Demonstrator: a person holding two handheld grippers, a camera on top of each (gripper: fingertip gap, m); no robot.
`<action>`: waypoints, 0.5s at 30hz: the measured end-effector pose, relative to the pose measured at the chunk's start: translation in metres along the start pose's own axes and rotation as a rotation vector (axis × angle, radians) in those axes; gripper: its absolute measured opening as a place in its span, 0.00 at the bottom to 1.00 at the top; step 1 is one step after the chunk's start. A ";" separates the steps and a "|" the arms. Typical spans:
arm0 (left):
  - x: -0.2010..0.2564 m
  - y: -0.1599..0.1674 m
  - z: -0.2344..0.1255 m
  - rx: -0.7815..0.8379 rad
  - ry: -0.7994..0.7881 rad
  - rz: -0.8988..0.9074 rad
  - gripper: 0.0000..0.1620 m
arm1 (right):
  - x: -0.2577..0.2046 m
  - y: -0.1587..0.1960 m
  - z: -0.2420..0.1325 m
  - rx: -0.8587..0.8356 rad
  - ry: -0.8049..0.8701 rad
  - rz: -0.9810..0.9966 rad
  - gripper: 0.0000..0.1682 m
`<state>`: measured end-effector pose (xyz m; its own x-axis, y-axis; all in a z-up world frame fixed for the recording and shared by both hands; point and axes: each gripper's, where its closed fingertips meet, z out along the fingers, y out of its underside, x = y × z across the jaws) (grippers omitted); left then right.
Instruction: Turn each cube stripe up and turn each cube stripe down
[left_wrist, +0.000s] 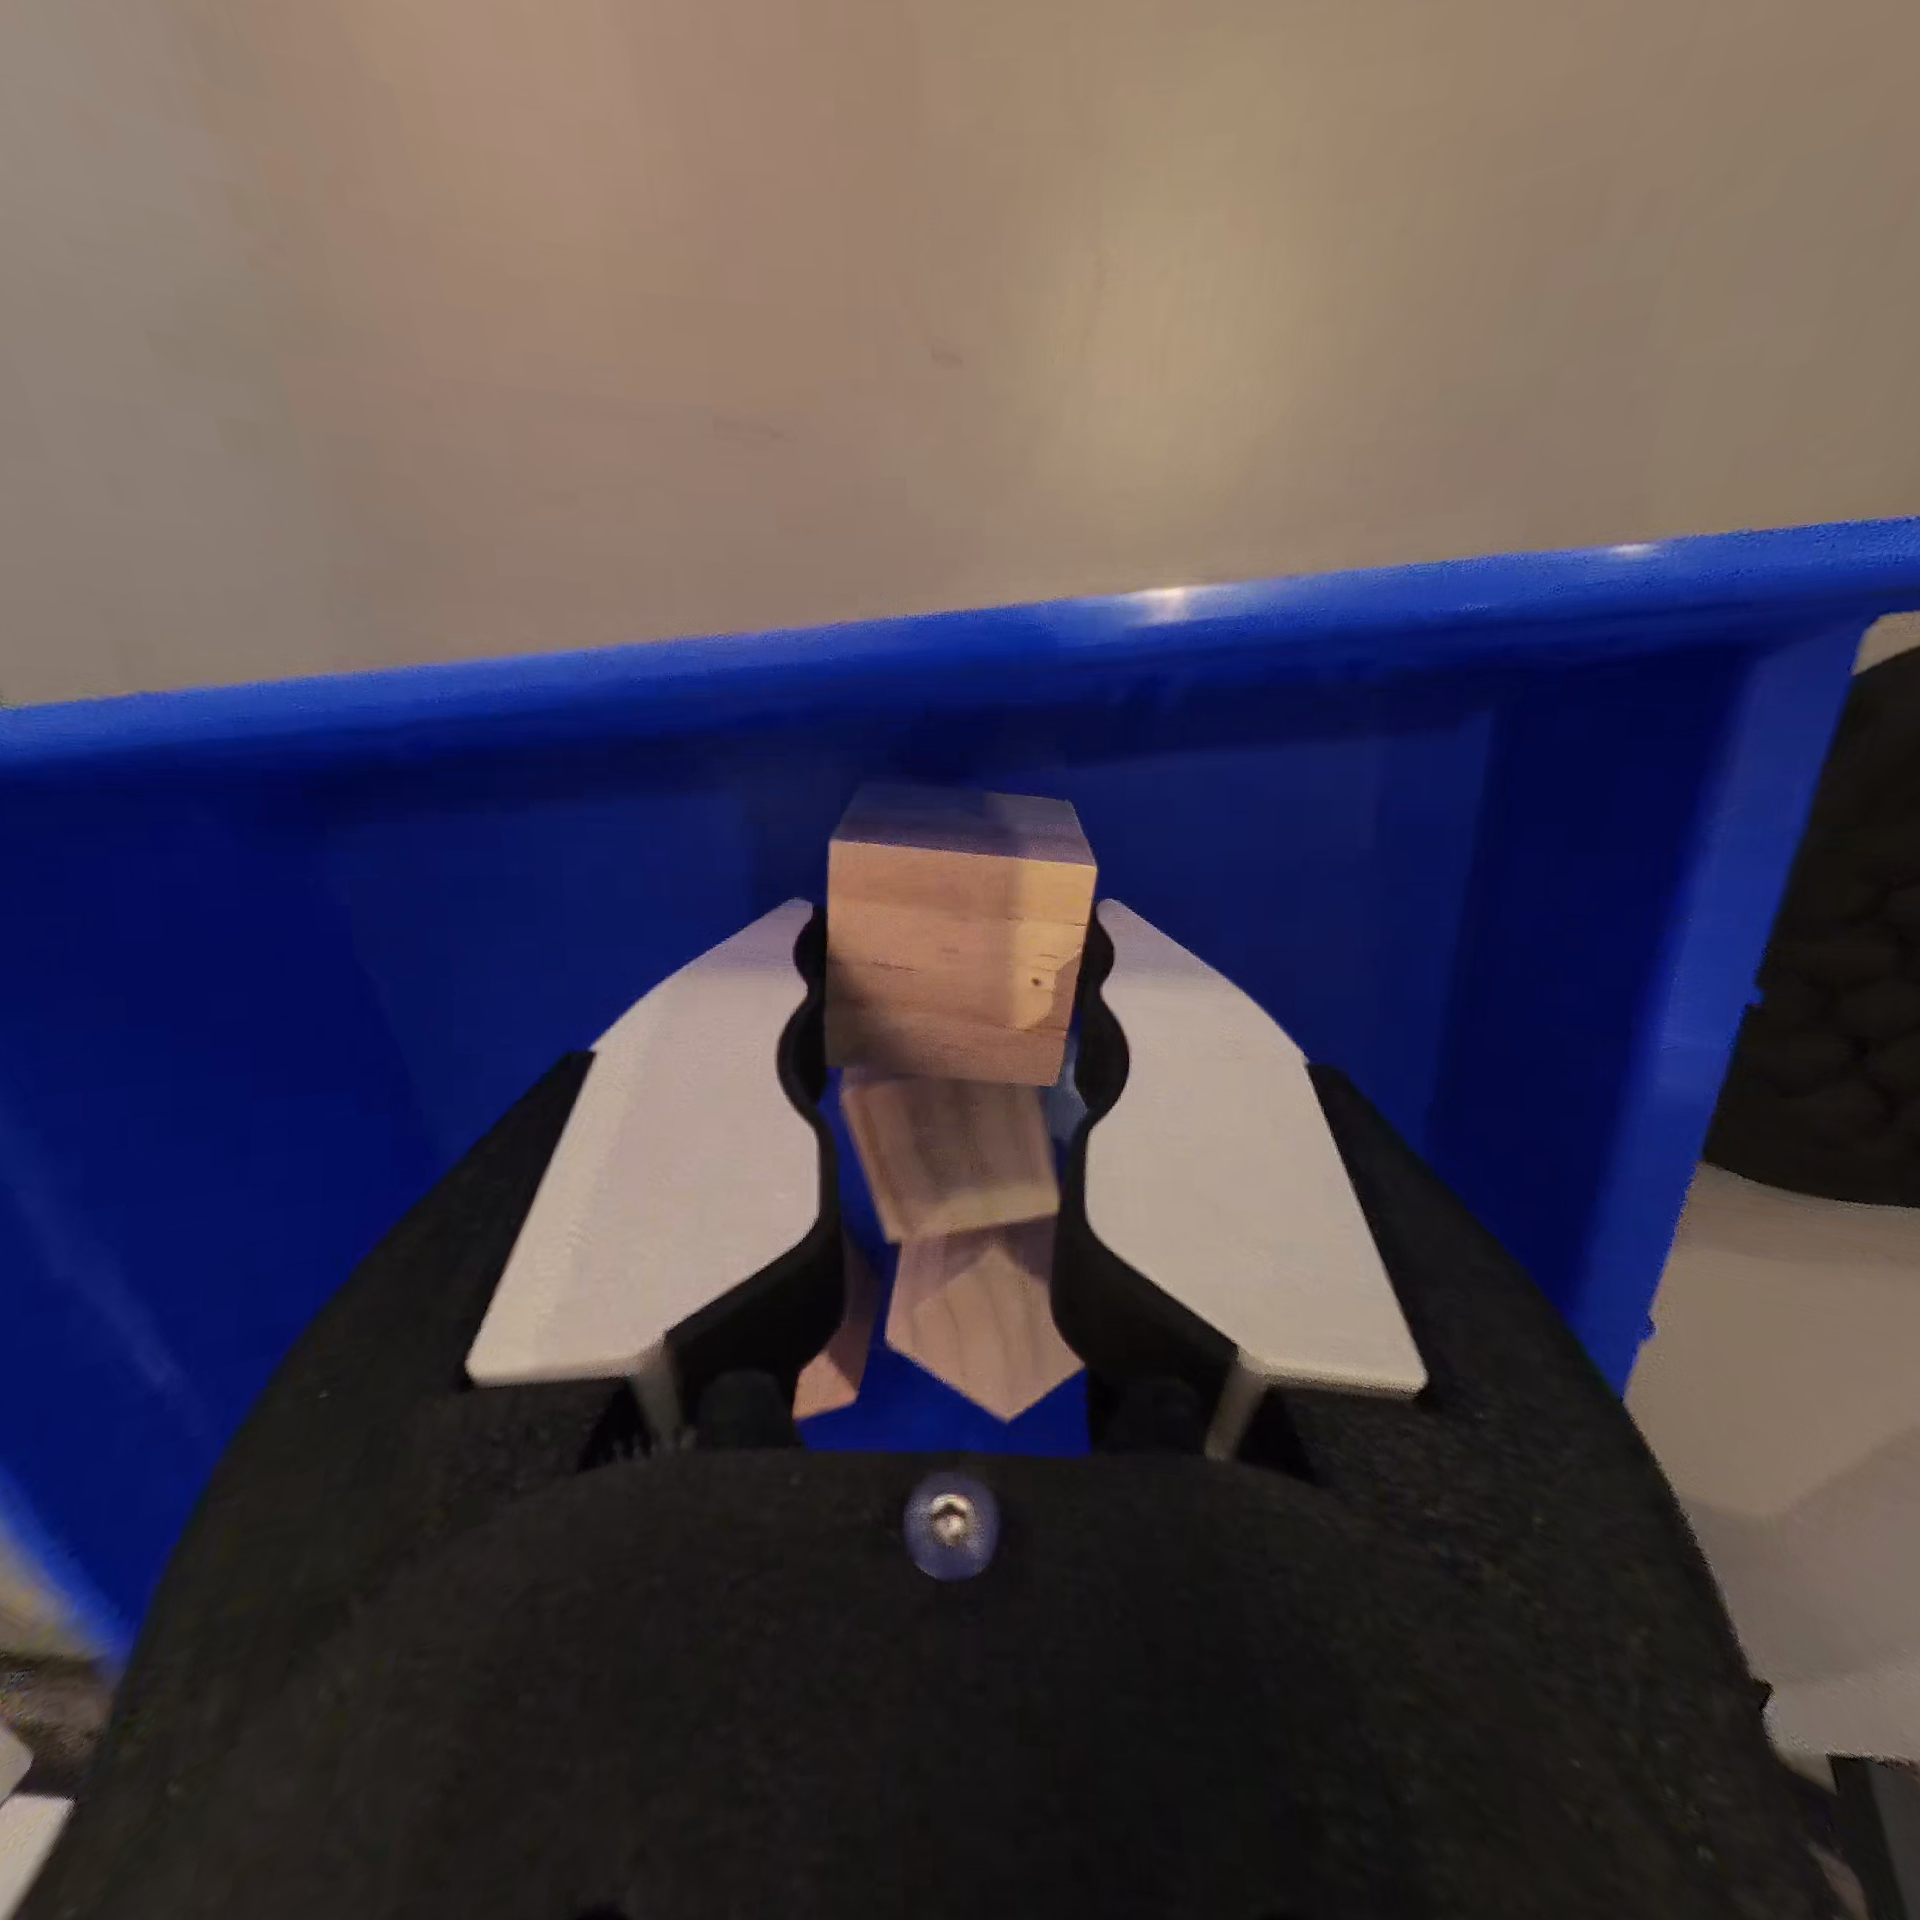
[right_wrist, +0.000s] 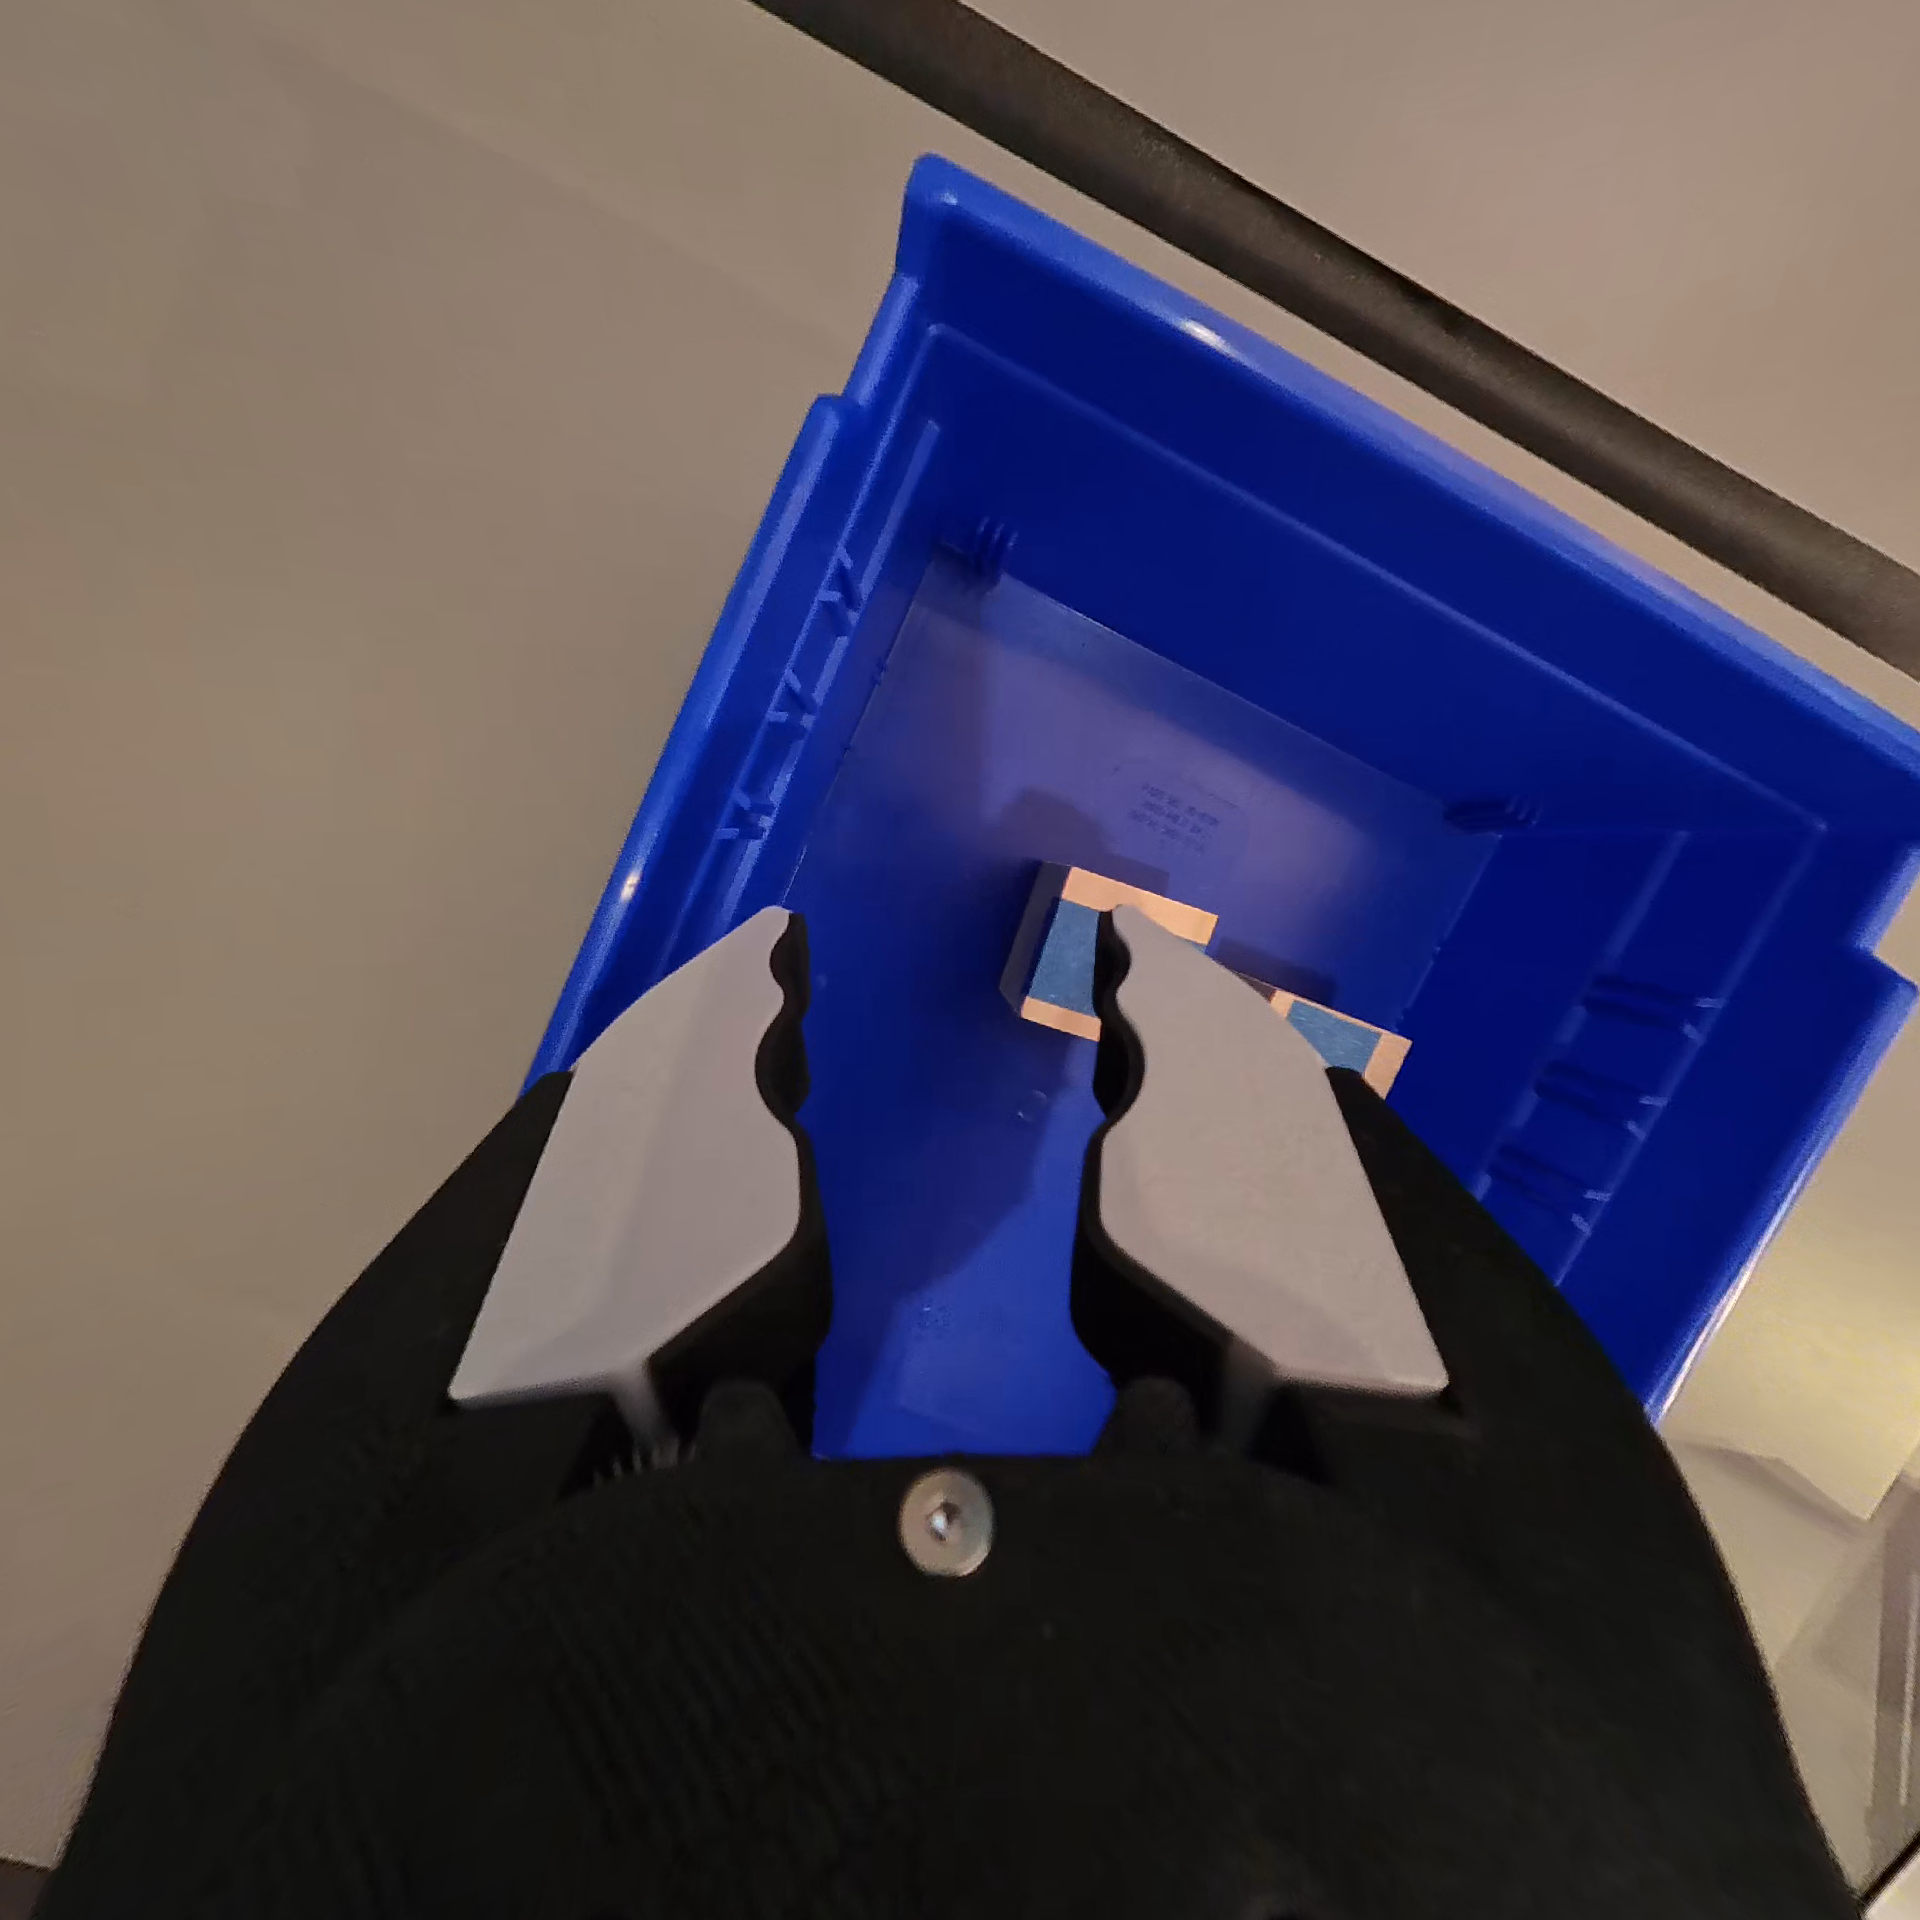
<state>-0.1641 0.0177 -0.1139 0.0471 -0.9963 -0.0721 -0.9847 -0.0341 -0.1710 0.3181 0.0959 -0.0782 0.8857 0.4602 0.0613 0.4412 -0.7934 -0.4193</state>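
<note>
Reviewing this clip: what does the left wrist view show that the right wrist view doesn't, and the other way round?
Left wrist view only: the left tongs shut on a wooden cube held above the bin, with more plain-looking cubes below it.

Right wrist view only: the open, empty right tongs, the bin floor from above, and two cubes with blue stripes facing up, the nearer one partly hidden by a finger.

Both: the blue bin on a pale surface.

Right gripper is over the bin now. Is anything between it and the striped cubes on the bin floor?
Nothing visible. The right gripper is open above the blue bin; both striped cubes lie stripe up, partly hidden behind its own finger.
</note>
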 end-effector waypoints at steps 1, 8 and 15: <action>-0.006 -0.002 -0.013 0.021 -0.038 -0.007 0.28 | 0.000 -0.001 -0.001 0.003 0.004 -0.003 0.32; -0.027 -0.068 -0.156 0.522 -0.260 -0.171 0.28 | -0.014 -0.048 -0.045 0.271 0.160 -0.077 0.30; 0.020 -0.190 -0.193 0.994 0.038 -0.313 0.28 | -0.214 -0.099 -0.160 1.156 -0.066 -0.746 0.42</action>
<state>-0.0086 -0.0111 0.1064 0.2541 -0.9566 0.1427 -0.3463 -0.2278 -0.9100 0.1081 0.0124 0.0951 0.4716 0.6703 0.5730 0.4057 0.4121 -0.8159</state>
